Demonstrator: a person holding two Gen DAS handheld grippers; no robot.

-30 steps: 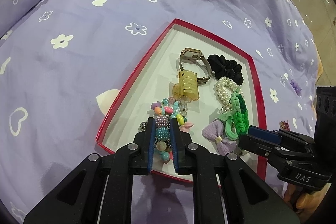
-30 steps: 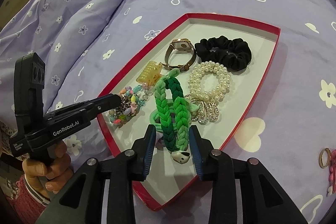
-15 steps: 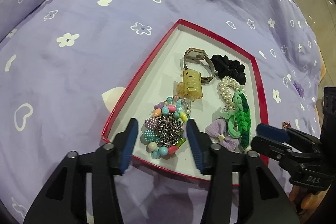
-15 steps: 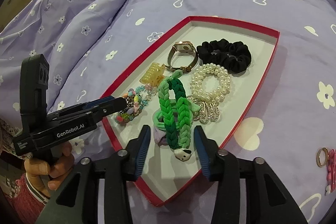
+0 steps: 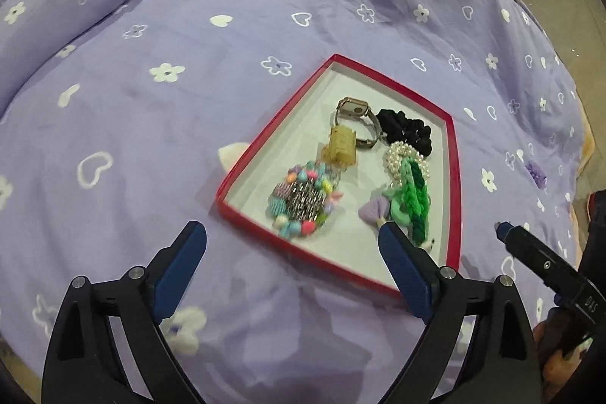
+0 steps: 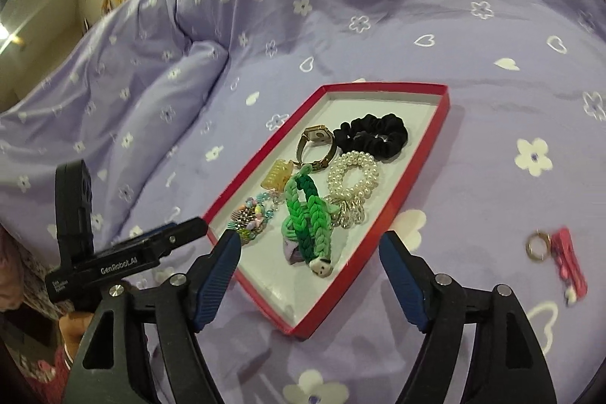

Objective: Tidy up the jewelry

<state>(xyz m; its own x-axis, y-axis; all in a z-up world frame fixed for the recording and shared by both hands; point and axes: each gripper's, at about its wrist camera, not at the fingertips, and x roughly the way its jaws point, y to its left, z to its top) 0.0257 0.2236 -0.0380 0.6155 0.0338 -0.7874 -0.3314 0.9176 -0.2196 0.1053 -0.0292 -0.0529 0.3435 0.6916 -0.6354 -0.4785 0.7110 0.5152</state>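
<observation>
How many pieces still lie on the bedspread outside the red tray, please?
3 visible: a gold ring and pink clip right of the red tray, a purple flower piece; more may be hidden.

Lilac bedspread (image 6: 378, 25) w/ red tray (image 6: 445, 105), ring (image 6: 537, 245), pink clip (image 6: 568, 262).

Left gripper (image 5: 291, 245) spread wide above lilac bedspread (image 5: 151, 124), red-rimmed tray (image 5: 452, 177) seen ahead, beaded bracelet pile (image 5: 303, 203), green braided band (image 5: 414, 194), watch (image 5: 356, 118), black scrunchie (image 5: 407, 131) laid inside.

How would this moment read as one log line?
left tool open | right tool open | both empty | tray filled | ring outside
</observation>
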